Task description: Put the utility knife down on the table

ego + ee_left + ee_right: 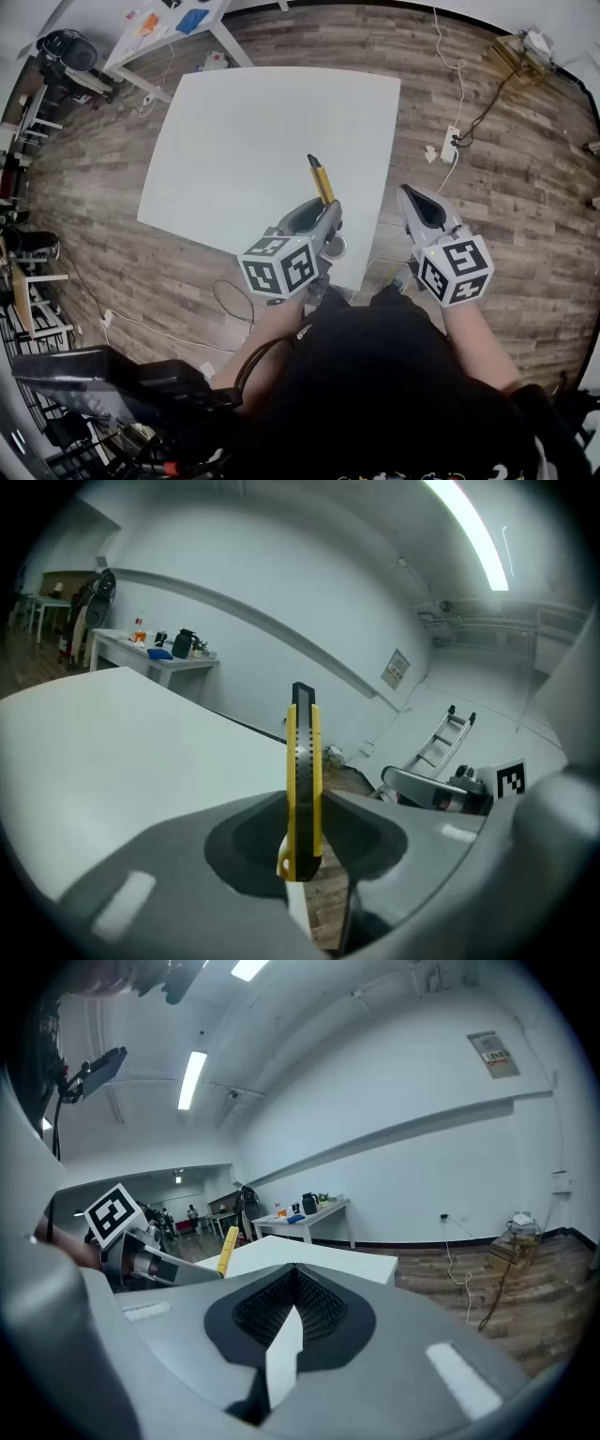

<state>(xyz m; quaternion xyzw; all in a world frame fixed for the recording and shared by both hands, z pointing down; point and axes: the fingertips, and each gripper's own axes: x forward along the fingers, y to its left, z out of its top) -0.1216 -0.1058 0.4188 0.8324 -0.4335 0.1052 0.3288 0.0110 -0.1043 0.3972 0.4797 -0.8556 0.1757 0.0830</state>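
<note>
Where the person's forearms end at the marker cubes, the left tongs (319, 217) pinch the utility knife (302, 780) by its butt end. The yellow body sits edge-on between the pads, tip aimed up and away. The right tongs (292, 1309) are pressed together with nothing in them, held beside the left, just off the near right corner of the bench (253, 131). The knife stands over the white bench's near edge; it appears clear of the surface, though contact is hard to judge. Beyond lies plank floor (506, 178), then a far table (173, 23) carrying small items.
</note>
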